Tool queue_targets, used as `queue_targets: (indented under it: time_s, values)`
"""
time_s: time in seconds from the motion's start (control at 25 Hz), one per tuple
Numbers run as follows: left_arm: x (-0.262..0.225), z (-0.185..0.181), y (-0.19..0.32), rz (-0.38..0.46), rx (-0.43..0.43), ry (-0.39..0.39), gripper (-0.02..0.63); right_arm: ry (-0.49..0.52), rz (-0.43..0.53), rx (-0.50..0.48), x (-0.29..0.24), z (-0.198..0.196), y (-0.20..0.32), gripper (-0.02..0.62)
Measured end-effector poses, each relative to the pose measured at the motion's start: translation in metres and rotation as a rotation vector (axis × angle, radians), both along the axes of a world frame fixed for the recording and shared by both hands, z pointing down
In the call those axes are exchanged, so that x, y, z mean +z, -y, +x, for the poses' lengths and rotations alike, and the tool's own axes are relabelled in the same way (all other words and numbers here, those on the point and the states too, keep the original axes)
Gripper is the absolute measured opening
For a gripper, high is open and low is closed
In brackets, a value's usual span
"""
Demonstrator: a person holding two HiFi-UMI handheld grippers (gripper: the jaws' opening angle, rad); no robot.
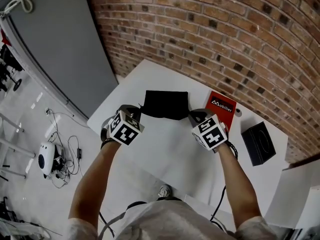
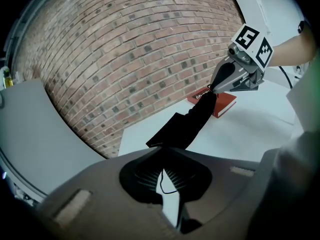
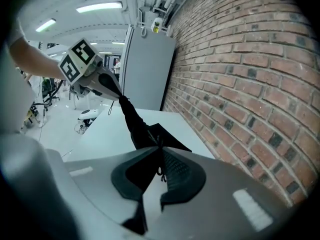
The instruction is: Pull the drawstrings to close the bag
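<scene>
A small black drawstring bag (image 1: 165, 104) hangs stretched between my two grippers above the white table (image 1: 165, 154). My left gripper (image 1: 138, 112) holds its left end and my right gripper (image 1: 193, 116) its right end. In the left gripper view, the jaws of the left gripper (image 2: 161, 152) are shut on a thin black drawstring (image 2: 162, 183), and the bag (image 2: 187, 124) runs off to the right gripper (image 2: 213, 88). In the right gripper view, the right gripper (image 3: 160, 149) is shut on the drawstring (image 3: 161, 170) at the bag's (image 3: 142, 131) near end, with the left gripper (image 3: 118, 95) at the far end.
A red book (image 1: 220, 107) lies on the table by the brick wall (image 1: 225, 29), with a small white object (image 1: 238, 112) beside it. A black box (image 1: 258, 143) sits at the table's right. A grey panel (image 1: 55, 39) and floor cables (image 1: 65, 154) are at the left.
</scene>
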State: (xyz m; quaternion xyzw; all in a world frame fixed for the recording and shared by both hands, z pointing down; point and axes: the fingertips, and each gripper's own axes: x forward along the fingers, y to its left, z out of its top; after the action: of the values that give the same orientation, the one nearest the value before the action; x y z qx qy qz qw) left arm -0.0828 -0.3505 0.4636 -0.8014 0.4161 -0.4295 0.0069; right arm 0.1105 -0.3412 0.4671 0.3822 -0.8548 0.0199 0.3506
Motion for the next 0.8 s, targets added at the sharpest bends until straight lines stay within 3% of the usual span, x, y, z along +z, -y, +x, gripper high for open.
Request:
queue_targets:
  time_s: [0.8]
  values:
    - [-0.079,-0.013,0.043,0.202,0.024,-0.022,0.008,-0.004,0.181,0.034,-0.079,-0.013,0.039,0.021]
